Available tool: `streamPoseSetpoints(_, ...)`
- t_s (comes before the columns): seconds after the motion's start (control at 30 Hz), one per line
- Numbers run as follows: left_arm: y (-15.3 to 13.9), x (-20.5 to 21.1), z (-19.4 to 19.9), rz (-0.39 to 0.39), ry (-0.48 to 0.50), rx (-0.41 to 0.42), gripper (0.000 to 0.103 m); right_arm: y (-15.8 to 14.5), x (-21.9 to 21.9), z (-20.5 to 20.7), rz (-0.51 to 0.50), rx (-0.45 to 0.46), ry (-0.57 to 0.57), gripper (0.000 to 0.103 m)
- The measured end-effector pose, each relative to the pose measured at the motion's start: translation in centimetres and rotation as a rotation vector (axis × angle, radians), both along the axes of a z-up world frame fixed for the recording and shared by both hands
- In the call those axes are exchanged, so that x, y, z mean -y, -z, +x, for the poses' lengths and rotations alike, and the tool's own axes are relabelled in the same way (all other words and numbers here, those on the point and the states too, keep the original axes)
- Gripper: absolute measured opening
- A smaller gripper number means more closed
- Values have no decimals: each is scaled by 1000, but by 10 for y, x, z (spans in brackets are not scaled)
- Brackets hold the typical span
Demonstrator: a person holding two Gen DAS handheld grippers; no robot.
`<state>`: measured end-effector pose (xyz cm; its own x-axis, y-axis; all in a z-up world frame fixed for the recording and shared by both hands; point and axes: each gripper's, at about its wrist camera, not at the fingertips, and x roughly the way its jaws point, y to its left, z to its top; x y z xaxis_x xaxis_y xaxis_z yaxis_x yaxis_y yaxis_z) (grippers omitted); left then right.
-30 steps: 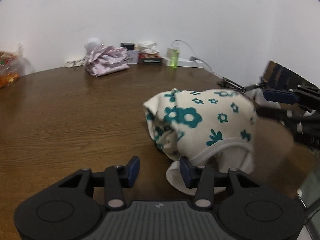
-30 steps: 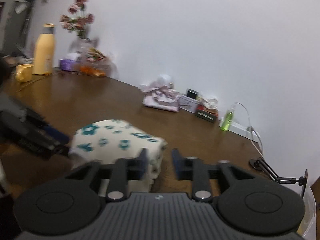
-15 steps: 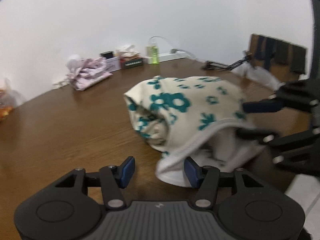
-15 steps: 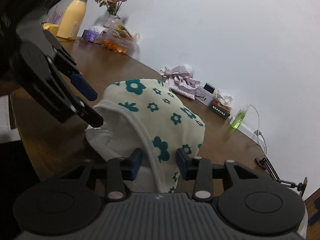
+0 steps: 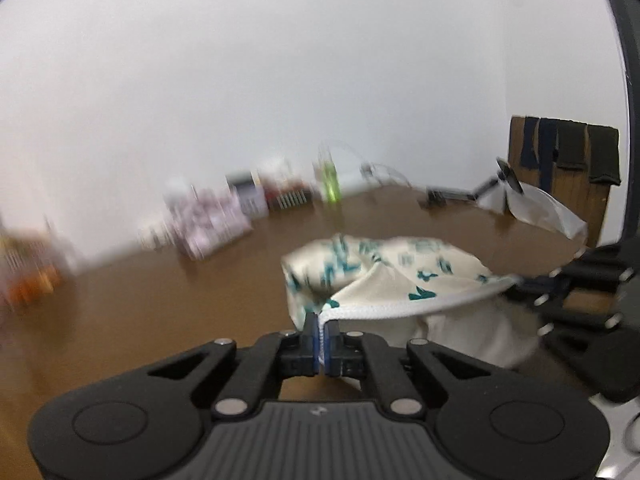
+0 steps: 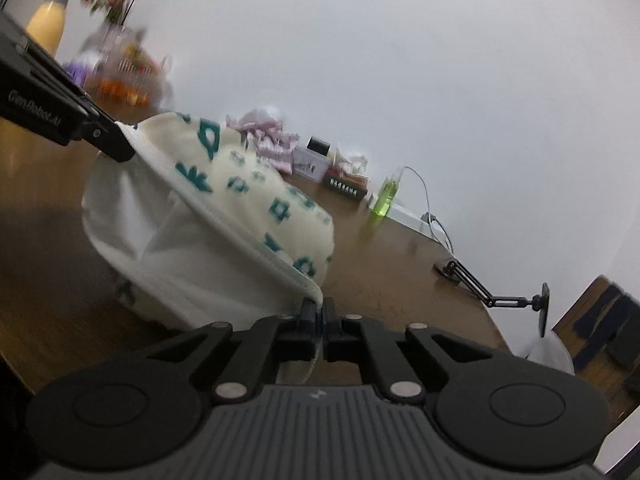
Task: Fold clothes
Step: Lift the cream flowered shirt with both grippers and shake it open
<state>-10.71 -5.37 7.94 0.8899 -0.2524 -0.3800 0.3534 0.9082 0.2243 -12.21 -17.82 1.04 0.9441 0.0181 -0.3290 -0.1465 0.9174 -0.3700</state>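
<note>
Now both claws, left claw (image 5: 321,326) and right claw (image 6: 318,309), pinched tight on the floral garment's (image 6: 256,196) white hem.

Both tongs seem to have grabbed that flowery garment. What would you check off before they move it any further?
1. Left tongs shut on the white hem: ok, jaws have just closed with the hem between them.
2. Right tongs shut on the same hem: ok, just closed on it too.
3. Hem taut between the two grips: ok, it runs straight from one to the other.
4. Garment clear of the table: not ok, its bulk still rests there.
5. Green bottle and pink bundle apart from the garment: ok for the bottle; bundle cannot tell, it sits partly hidden behind.
</note>
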Motion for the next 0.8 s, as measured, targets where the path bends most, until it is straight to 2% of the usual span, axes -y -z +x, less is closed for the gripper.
streamPoseSetpoints(0.07, -31, -2, -1, 37, -2, 137, 1, -26, 1, -5, 7, 94, -11, 2)
streamPoseSetpoints(0.13, -75, -6, -7, 38, 11, 268, 1, -67, 2, -10, -28, 219, -46, 1)
streamPoseSetpoints(0.3, -193, -22, -46, 3, 88, 538, 1, -191, 9, -31, -141, 502, -110, 1)
streamPoseSetpoints(0.37, -232, -29, -64, -2, 113, 622, 1, -243, 14, -42, -146, 519, -155, 2)
streamPoseSetpoints(0.5, -283, -42, -85, -36, 140, 666, 1, -324, 28, -65, -46, 511, -245, 2)
streamPoseSetpoints(0.63, -315, -47, -92, -62, 145, 702, 1, -364, 31, -77, -19, 575, -255, 2)
streamPoseSetpoints(0.8, -339, -55, -69, -145, 172, 656, 1, -395, 47, -55, 127, 534, -350, 2)
